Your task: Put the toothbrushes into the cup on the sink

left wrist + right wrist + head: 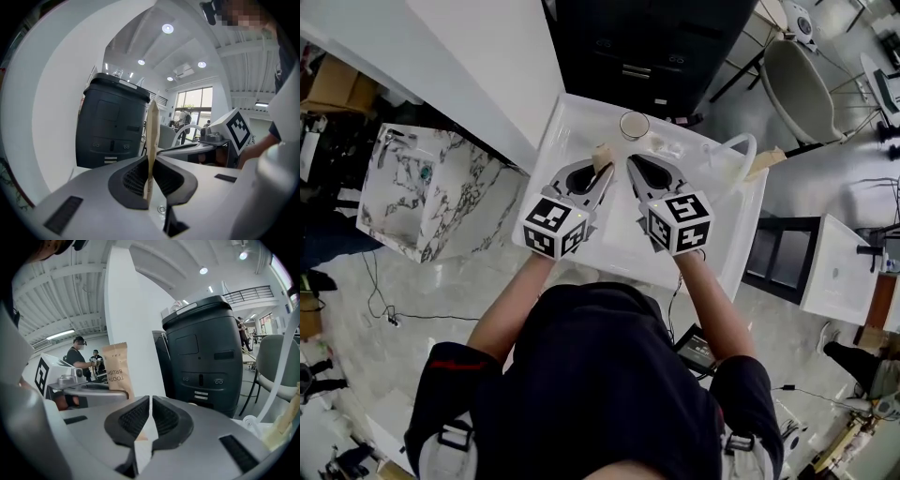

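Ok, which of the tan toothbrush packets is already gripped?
The toothbrush packet clamped in the left gripper, above the sink. The other tan packet lies free on the sink's right rim beside the hose.

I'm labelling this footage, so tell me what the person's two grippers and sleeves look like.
Both the left gripper and right gripper have light grey bodies tapering to black ribbed fingers. Each carries a white cube with black square markers. The person wears a dark short-sleeved top; the left sleeve has a red stripe.
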### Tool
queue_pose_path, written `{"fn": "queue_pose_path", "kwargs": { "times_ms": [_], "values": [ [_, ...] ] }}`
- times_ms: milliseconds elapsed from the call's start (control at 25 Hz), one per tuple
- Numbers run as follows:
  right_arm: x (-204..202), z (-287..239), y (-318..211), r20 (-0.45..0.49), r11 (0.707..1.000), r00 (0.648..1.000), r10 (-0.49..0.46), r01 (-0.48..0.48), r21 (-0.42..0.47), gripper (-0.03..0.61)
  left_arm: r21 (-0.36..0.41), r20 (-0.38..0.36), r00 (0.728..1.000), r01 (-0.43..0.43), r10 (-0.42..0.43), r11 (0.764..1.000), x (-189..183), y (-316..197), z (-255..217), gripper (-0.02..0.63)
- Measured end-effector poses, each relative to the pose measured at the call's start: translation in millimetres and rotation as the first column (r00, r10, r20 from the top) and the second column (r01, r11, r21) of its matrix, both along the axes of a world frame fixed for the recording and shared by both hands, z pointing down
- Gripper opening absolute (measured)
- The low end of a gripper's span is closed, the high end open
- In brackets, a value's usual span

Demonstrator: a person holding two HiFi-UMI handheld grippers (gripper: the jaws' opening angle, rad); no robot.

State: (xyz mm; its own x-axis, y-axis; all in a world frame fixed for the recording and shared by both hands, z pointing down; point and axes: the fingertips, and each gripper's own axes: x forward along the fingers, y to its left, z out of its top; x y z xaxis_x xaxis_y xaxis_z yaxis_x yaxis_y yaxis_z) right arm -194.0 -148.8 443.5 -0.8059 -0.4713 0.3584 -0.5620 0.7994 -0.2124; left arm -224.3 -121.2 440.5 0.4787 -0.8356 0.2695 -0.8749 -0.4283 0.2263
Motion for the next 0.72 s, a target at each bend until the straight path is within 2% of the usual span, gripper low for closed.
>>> {"fn": "queue_pose_path", "kwargs": {
  "times_ms": [400, 720],
  "values": [
    [6, 20, -31, -0.040, 0.994, 0.994, 0.104, -0.106, -0.037, 0.043, -0.039, -0.017, 0.997, -0.080, 0.079, 0.996, -6, -30, 22, 0.032],
    [15, 33, -42, -0.063, 0.981, 0.982, 0.177, -0.181, -0.065, 0.043, -0.052, -0.013, 0.985, -0.172, 0.171, 0.984, 3, -56, 34, 0.032]
  ]
}}
